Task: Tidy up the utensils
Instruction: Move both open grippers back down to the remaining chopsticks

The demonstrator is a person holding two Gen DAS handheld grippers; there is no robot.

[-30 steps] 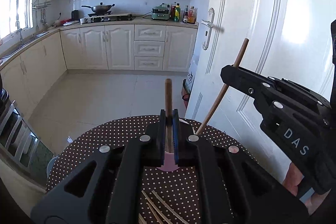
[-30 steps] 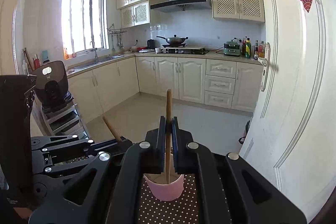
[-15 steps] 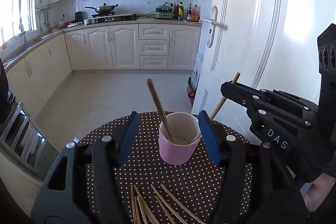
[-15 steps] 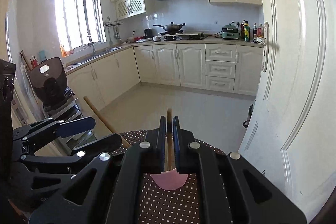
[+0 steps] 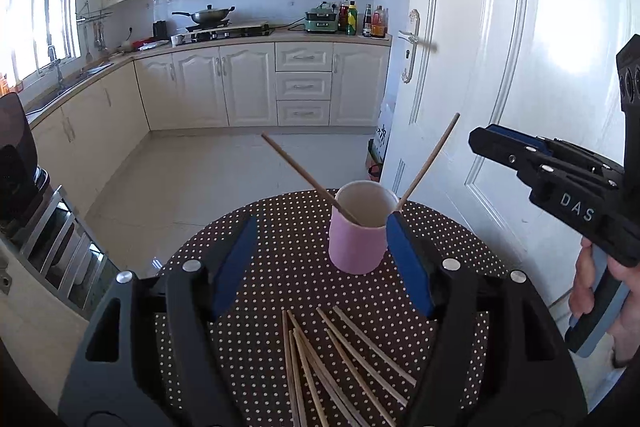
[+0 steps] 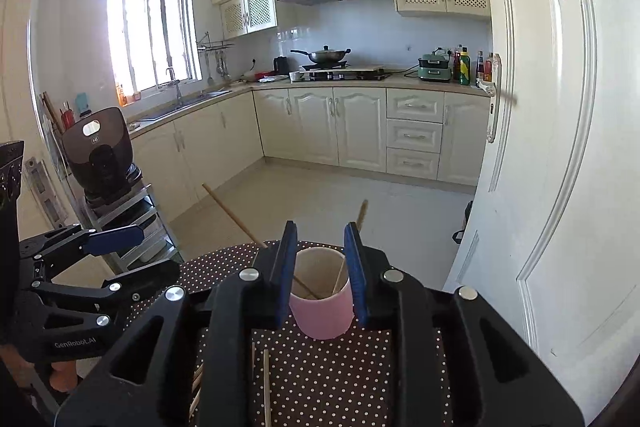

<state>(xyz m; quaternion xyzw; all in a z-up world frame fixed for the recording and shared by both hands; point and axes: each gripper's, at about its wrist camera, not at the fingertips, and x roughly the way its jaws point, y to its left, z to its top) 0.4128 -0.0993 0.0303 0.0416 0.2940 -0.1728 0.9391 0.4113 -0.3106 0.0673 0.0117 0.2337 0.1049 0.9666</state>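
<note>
A round surface (image 5: 280, 283) with a dark polka-dot cloth fills the lower half of the left wrist view. A pink cup (image 5: 358, 229) stands upright near its far edge, just right of centre frame. Two chopsticks lean inside it: one chopstick (image 5: 308, 177) tilts toward the upper left, the other chopstick (image 5: 430, 157) toward the upper right. A loose pile of chopsticks (image 5: 340, 359) lies fanned on the cloth at bottom centre, near the camera.

The left gripper (image 5: 320, 259) is released and its jaws are opening, wide apart with nothing between them; the cup sits beyond the fingertips. The right gripper (image 6: 320, 259), seen from its own camera at lower centre, is also opening, its blue pads framing the cup's rim, and nothing is gripped. It appears at the right edge of the left view, held by a hand (image 5: 600, 291).

The step in hand looks like letting go after dropping sticks into the cup. To do it well, clear both grippers without brushing the leaning sticks or tipping the cup. Then take one stick from the pile, gripping near its middle.
</note>
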